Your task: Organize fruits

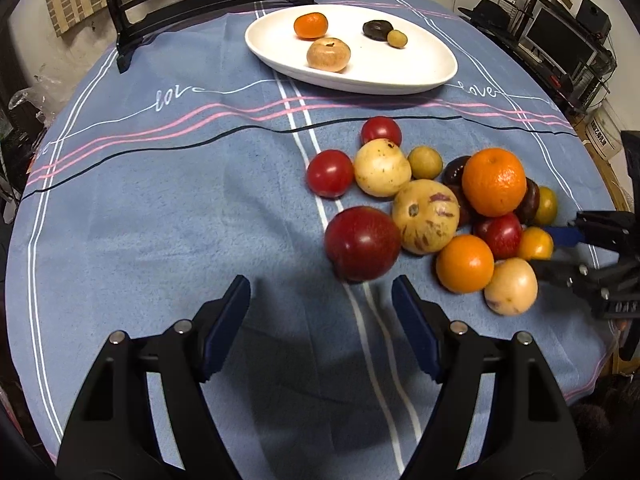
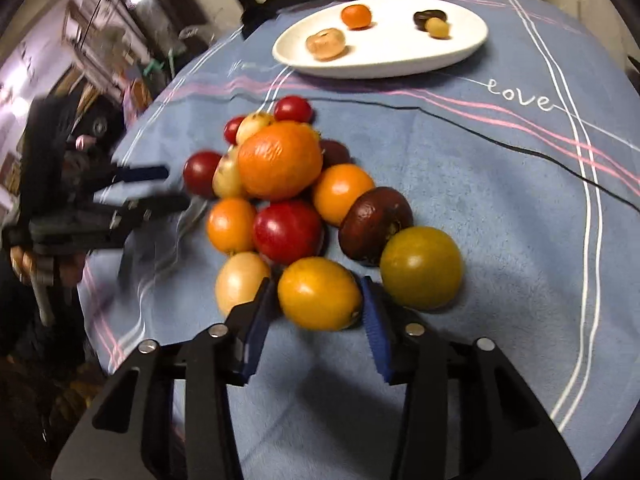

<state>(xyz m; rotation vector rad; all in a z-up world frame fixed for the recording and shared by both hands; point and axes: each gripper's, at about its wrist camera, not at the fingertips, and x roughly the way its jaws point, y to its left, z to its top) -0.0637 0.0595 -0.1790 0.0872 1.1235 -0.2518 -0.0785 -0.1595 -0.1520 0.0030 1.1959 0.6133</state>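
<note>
Claws both gape: left gripper [image 1: 320, 292] empty before the pile; right gripper [image 2: 316, 294] straddles yellow fruit [image 2: 320, 294] unpressed.

Dim indoor light from above, with glare spots on the glossy fruits [image 2: 288, 200]. Soft claw shadows on the desk [image 1: 140, 200] along the lower frame. Strong fisheye bending and dark corners. Motion blur at left of the right wrist view.
</note>
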